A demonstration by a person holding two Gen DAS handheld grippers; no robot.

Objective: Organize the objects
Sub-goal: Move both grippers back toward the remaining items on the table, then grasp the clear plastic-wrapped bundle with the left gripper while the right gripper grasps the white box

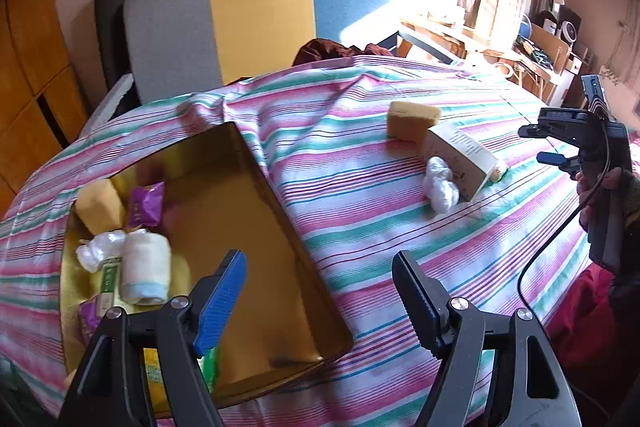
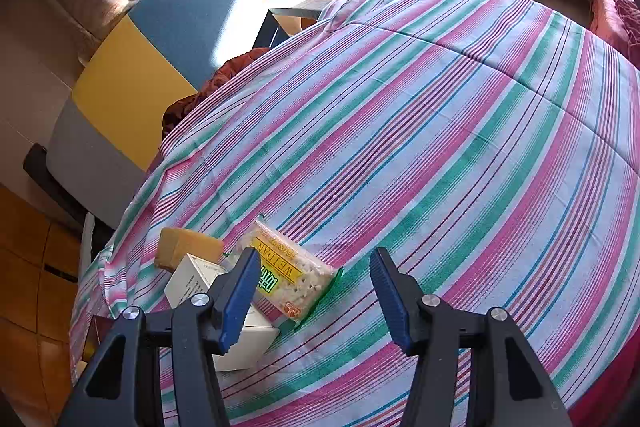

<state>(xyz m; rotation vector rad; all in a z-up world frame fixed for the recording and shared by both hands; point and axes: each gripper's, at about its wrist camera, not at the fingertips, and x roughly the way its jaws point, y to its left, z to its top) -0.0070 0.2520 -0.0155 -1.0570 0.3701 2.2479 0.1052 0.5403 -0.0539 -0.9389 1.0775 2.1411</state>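
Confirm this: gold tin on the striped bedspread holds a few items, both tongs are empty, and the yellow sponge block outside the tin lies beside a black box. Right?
Not quite: the box beside the yellow sponge block is white, as the left wrist view shows. The gold tin does hold items, and the left tongs and right tongs are empty.

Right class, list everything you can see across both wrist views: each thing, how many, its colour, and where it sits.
Gold metal tin: one, gold, on the bed at left.
Yellow sponge blocks: two, one in the tin, one on the sheet.
Purple snack packet: one, in the tin.
Cream cloth roll: one, in the tin.
Crumpled clear plastic wads: two, one in the tin, one beside the box.
White cardboard box: one, on the sheet.
Yellow-green noodle packet: one, beside the box.
Striped bedsheet: one, pink, green, white.
Left claw: open, empty.
Right claw: open, empty.
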